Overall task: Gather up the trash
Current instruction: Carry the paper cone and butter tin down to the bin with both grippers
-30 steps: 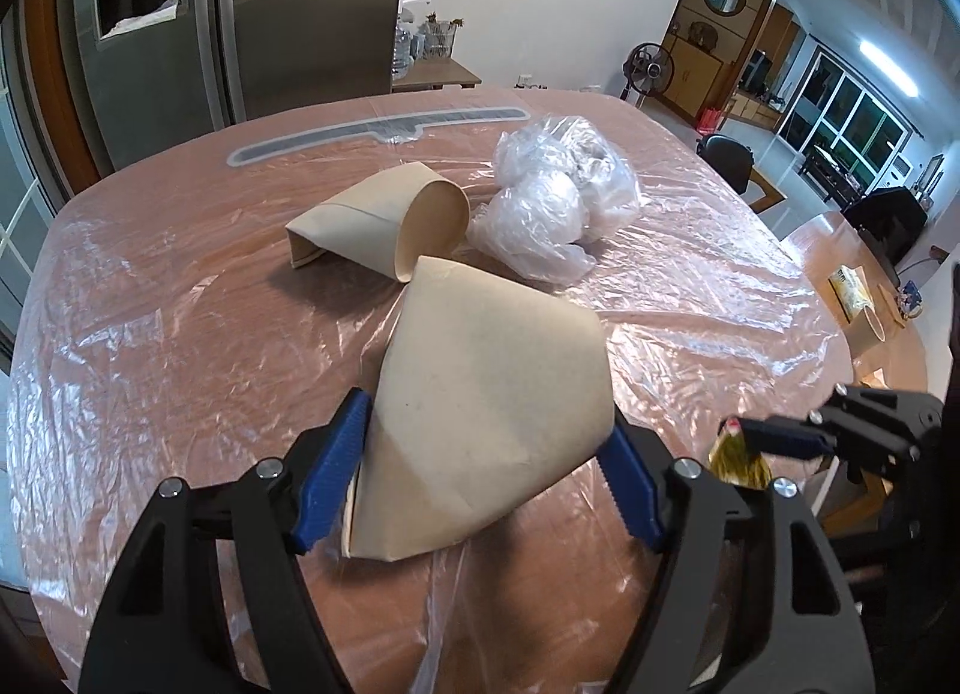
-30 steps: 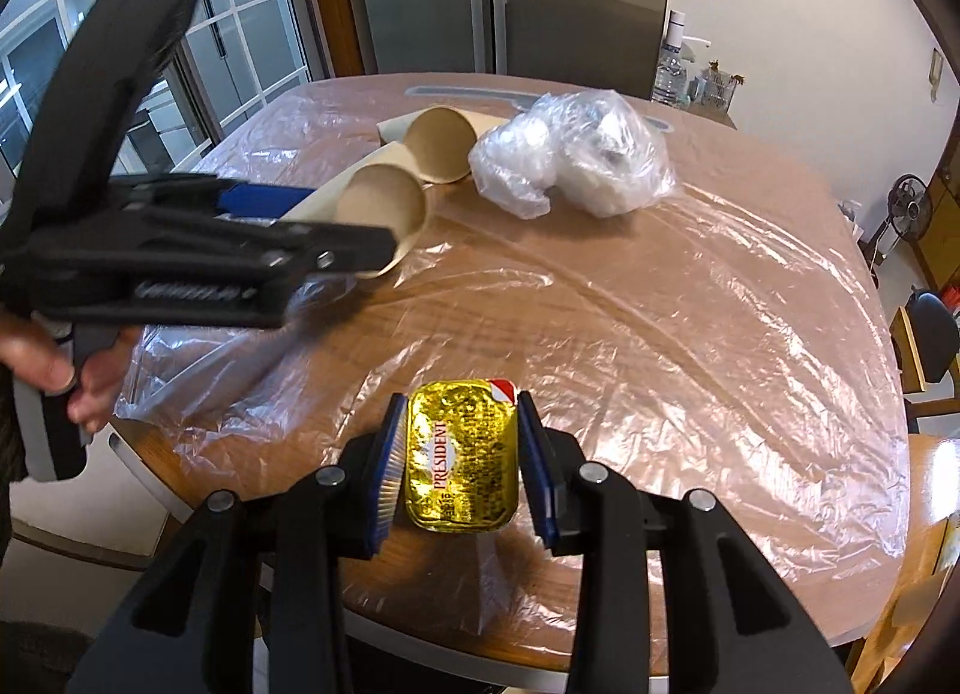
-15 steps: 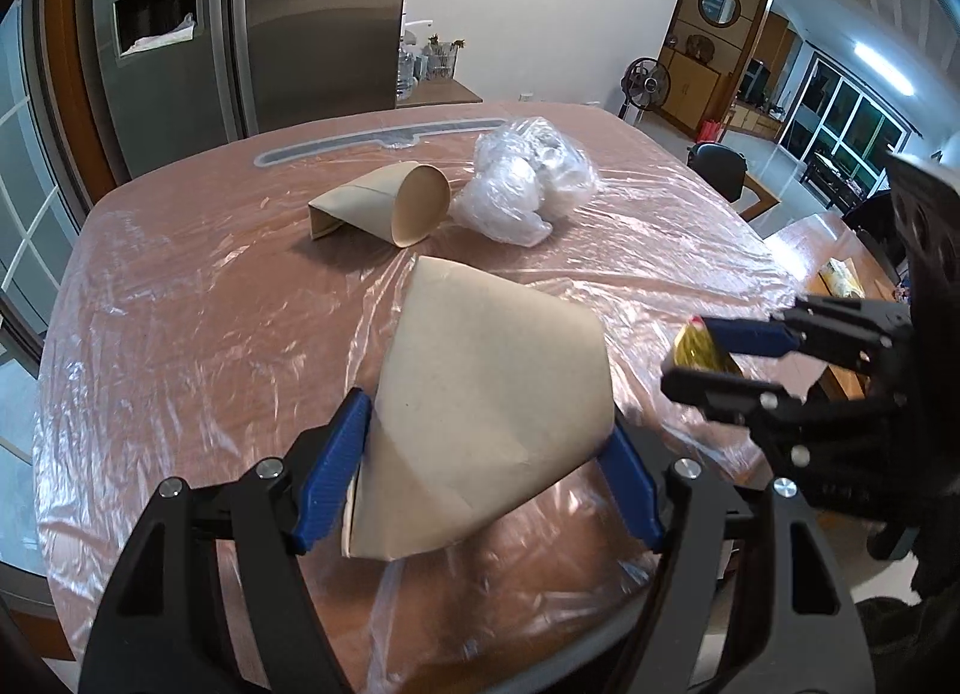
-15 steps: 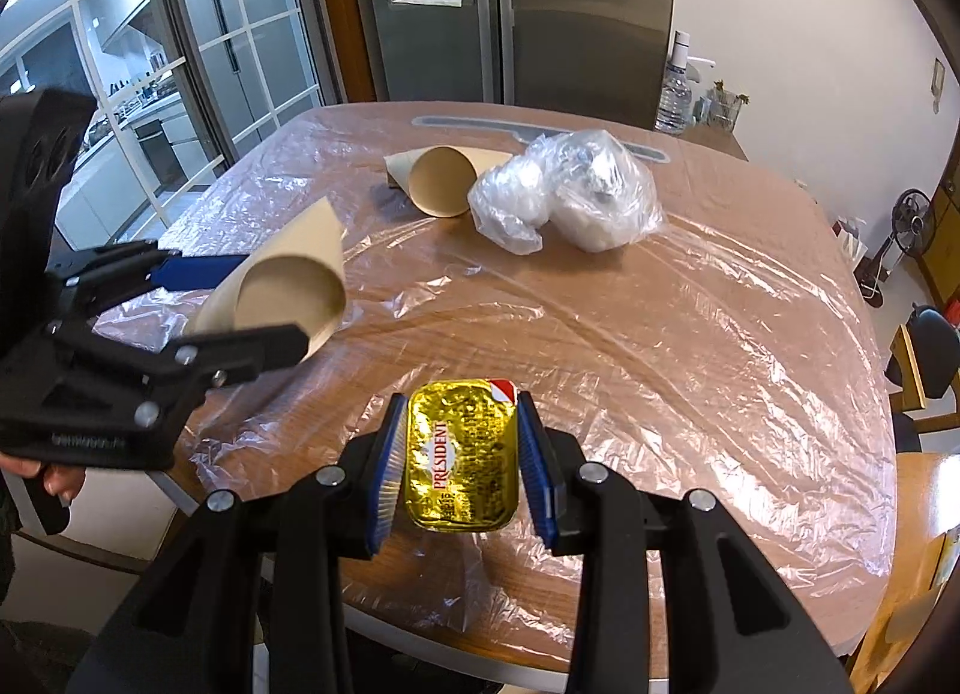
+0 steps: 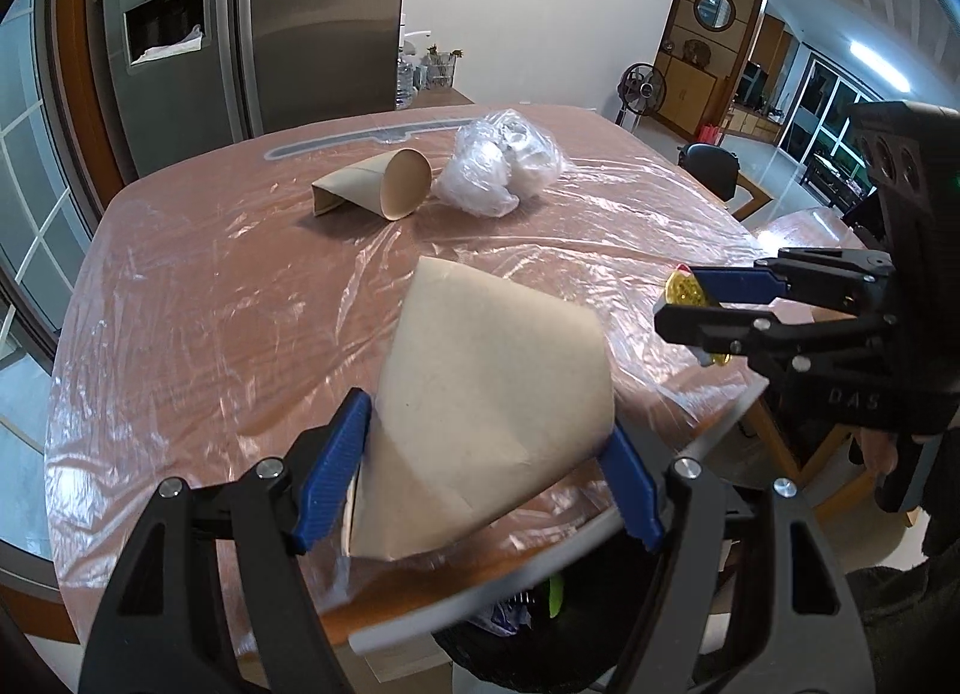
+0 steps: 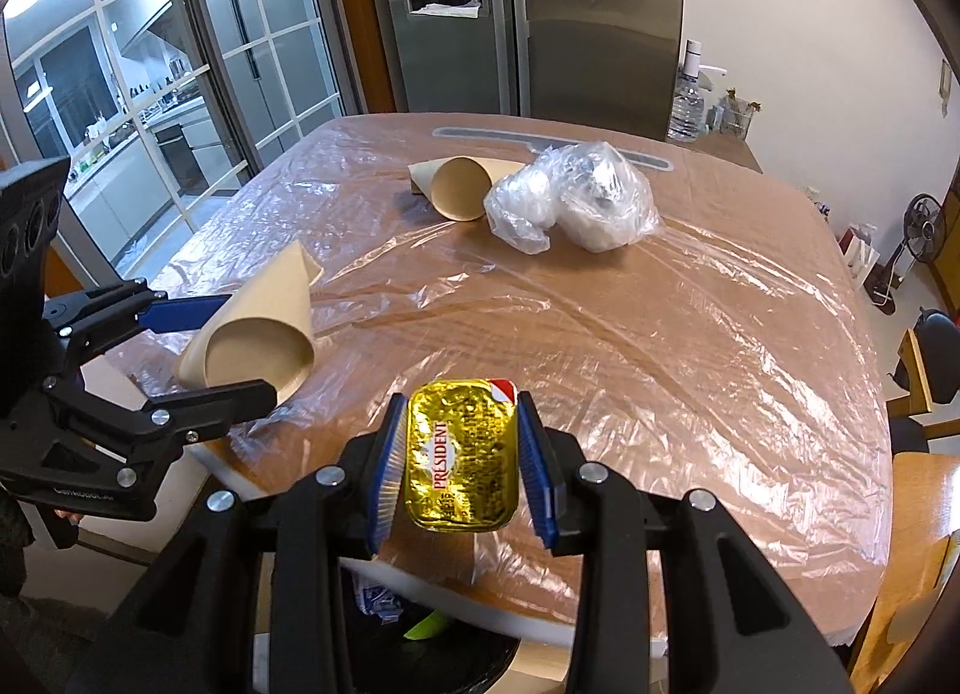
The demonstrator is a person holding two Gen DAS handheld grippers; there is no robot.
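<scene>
My left gripper (image 5: pixel 480 454) is shut on a brown paper cone (image 5: pixel 480 412), held at the table's near edge; the cone also shows in the right wrist view (image 6: pixel 258 340). My right gripper (image 6: pixel 459 454) is shut on a gold President butter packet (image 6: pixel 461 454), also at the near edge; the packet shows edge-on in the left wrist view (image 5: pixel 690 298). A second paper cone (image 5: pixel 384 190) and a crumpled clear plastic bag (image 5: pixel 504 165) lie on the far part of the table. A dark bin (image 6: pixel 420 658) with some trash in it sits below the table edge.
The round wooden table (image 6: pixel 690 346) is covered with clear plastic film. A steel fridge (image 6: pixel 528 9) stands behind it. Chairs (image 6: pixel 924 370) stand at the right. A glass partition (image 6: pixel 150 93) is at the left.
Both grippers have drawn back toward the table's near edge with their loads. The bin below the edge has come into view.
</scene>
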